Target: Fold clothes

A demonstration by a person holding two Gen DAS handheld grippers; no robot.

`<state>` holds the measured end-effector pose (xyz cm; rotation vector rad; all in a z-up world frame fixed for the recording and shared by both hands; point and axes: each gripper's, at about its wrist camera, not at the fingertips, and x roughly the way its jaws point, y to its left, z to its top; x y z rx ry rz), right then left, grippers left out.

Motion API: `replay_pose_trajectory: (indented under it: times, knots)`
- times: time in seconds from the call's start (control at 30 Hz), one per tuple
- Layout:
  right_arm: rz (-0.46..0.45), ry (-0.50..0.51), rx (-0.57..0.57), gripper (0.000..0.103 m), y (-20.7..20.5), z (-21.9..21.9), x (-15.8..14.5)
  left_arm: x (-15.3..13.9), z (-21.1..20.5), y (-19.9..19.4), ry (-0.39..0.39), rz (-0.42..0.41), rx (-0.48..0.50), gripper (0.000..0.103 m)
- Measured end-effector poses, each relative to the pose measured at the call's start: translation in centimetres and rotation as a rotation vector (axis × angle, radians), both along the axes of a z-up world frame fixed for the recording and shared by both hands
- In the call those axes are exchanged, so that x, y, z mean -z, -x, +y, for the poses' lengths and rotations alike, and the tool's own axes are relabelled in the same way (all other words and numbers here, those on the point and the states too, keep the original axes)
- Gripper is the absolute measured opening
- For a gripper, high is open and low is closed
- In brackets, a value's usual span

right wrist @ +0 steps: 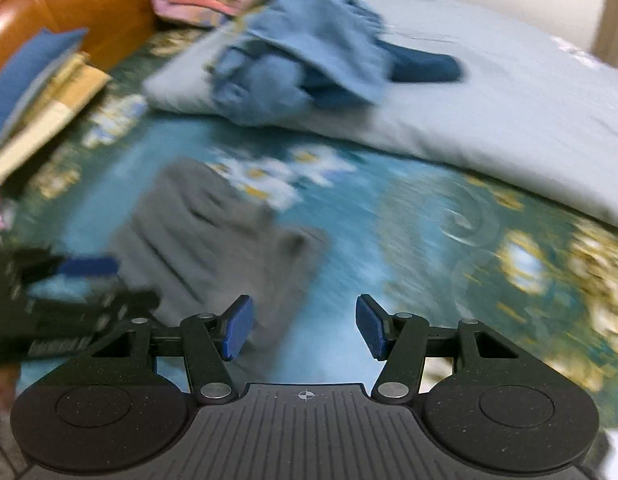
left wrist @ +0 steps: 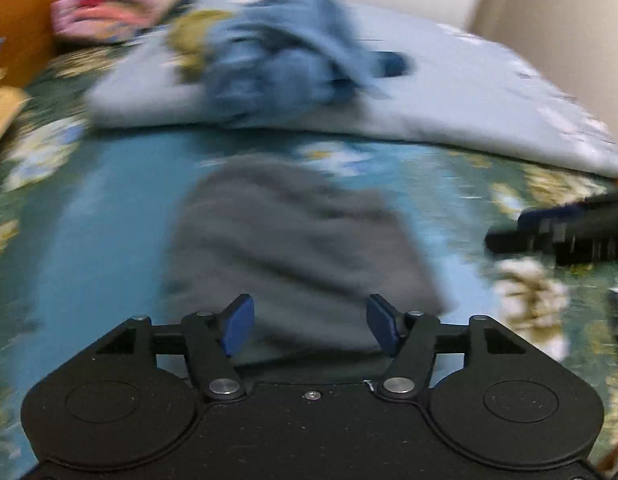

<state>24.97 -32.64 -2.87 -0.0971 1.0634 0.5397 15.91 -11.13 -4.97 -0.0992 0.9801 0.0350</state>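
Surface: bed with teal floral bedspread (right wrist: 389, 216); pale quilt (right wrist: 489, 112) behind.
Task item: grey garment (left wrist: 293, 240), bunched, lying flat mid-bed, just ahead of left gripper (left wrist: 309, 326).
Other clothes: blue heap (right wrist: 301, 60) on quilt.
Left gripper: fingers apart, holding nothing.
Right gripper (right wrist: 304, 326): fingers apart, over bare bedspread beside the garment.
Unclear: heavy motion blur; garment's type and folds unreadable.

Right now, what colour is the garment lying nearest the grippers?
Plain grey garment, no pattern visible; it shows best in the right wrist view, despite motion blur.
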Motion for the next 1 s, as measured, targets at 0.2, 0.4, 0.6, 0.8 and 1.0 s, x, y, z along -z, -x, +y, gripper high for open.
replay_pose_trajectory:
  times: [0.2,0.4,0.6,0.8,1.0]
  knots:
    - [0.149,-0.108,0.088,0.054,-6.8,4.1,3.6,2.7,5.7,0.9,-0.06,0.098,0.004,0.062]
    - [0.269,-0.175,0.135,0.047,-9.2,4.1,6.2,5.3,6.8,0.2,-0.068,0.099,0.052,0.062]
    - [0.413,-0.369,0.103,0.028,-10.5,3.9,7.7,6.9,6.1,-0.4,-0.092,0.053,0.116,0.055]
    - [0.561,-0.514,0.308,0.028,-11.9,2.8,10.7,7.5,5.8,-0.7,-0.067,0.032,0.141,0.028]
    - [0.483,-0.63,0.495,0.003,-11.1,0.3,7.8,6.3,6.5,0.3,-0.032,0.002,0.067,0.017]
